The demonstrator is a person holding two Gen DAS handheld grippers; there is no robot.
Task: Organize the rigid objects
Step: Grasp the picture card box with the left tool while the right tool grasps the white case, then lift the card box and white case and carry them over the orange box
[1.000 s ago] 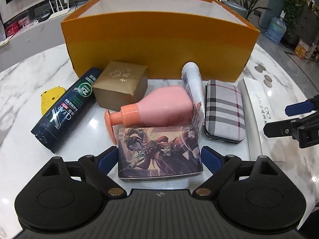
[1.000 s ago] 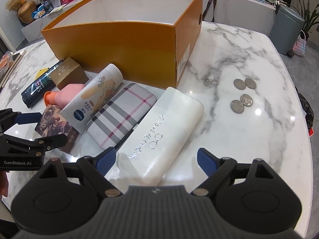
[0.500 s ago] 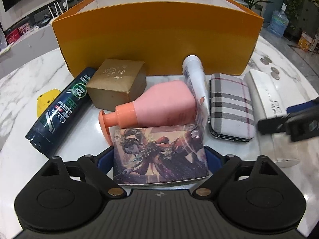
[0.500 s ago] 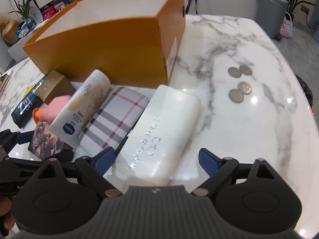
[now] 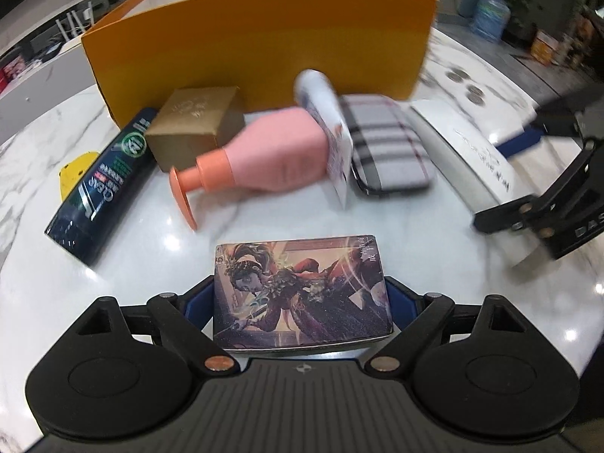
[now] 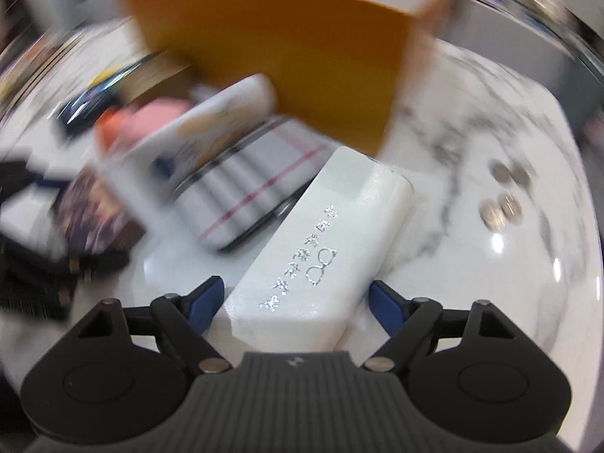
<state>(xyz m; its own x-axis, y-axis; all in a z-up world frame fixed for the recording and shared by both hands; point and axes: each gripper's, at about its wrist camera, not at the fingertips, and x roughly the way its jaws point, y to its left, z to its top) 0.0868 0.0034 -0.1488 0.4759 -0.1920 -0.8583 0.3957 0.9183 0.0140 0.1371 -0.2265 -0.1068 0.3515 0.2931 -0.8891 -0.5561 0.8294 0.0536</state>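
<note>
Left hand-held gripper (image 5: 301, 298) clamps card box (image 5: 300, 294) | right hand-held gripper (image 6: 294, 300) closing round white case (image 6: 321, 249)

An orange box (image 5: 260, 41) stands on a white marble table (image 5: 34, 173) veined in grey. In front of the box lie a dark navy bottle (image 5: 102, 185) with green and white lettering, a tan-gold carton (image 5: 192, 124), a pink bottle (image 5: 271, 154) with a coral-orange cap, a grey plaid case (image 5: 385, 143) crossed by red lines, and a white glasses case (image 6: 321, 245) with silver print. Left of the box shows a yellow object (image 5: 75, 170). A card box (image 5: 298, 294) bears a red-and-brown illustrated figure.
</note>
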